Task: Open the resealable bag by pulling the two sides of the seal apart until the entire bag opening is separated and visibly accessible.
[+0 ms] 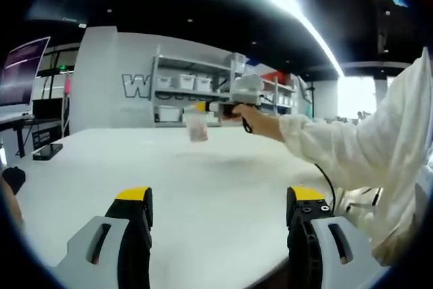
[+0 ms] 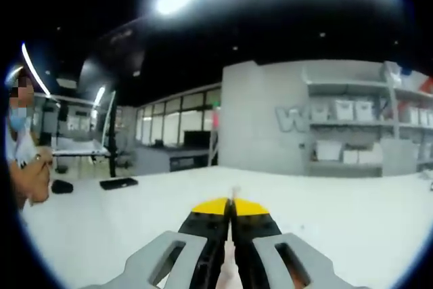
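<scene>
Yellow-tipped jaws of the left tool [image 1: 220, 201] rise nearest the lens in the left gripper view, spread wide apart with bare white table [image 1: 216, 167] between them and nothing held.

Beyond the left tool, across the table, the right tool [image 1: 206, 107] hangs above the table's far part, carried by a person's hand [image 1: 247, 114] that reaches in from a white sleeve [image 1: 365, 133]. A small clear resealable bag [image 1: 197, 126] hangs from the right tool's tip, clear of the table surface. A black cable [image 1: 328, 184] runs down beside the sleeve toward the table edge.

In the right gripper view, the right tool [image 2: 231, 209] has its yellow-tipped jaws pressed together, pinching a thin pale edge of the resealable bag [image 2: 229, 272] that shows in the narrow gap between them. The bag's seal state cannot be determined.

Landmarks relative to the table:
- A flat black object [image 2: 118, 183] lies on the table's far left part, with a small dark item [image 2: 61, 186] near it.
- Shelving with white bins [image 2: 352, 130] stands behind the table against a grey wall.
- Another person [image 2: 24, 157] stands at the table's left edge in the right gripper view.
- A monitor [image 1: 24, 69] stands left of the table in the left gripper view.
</scene>
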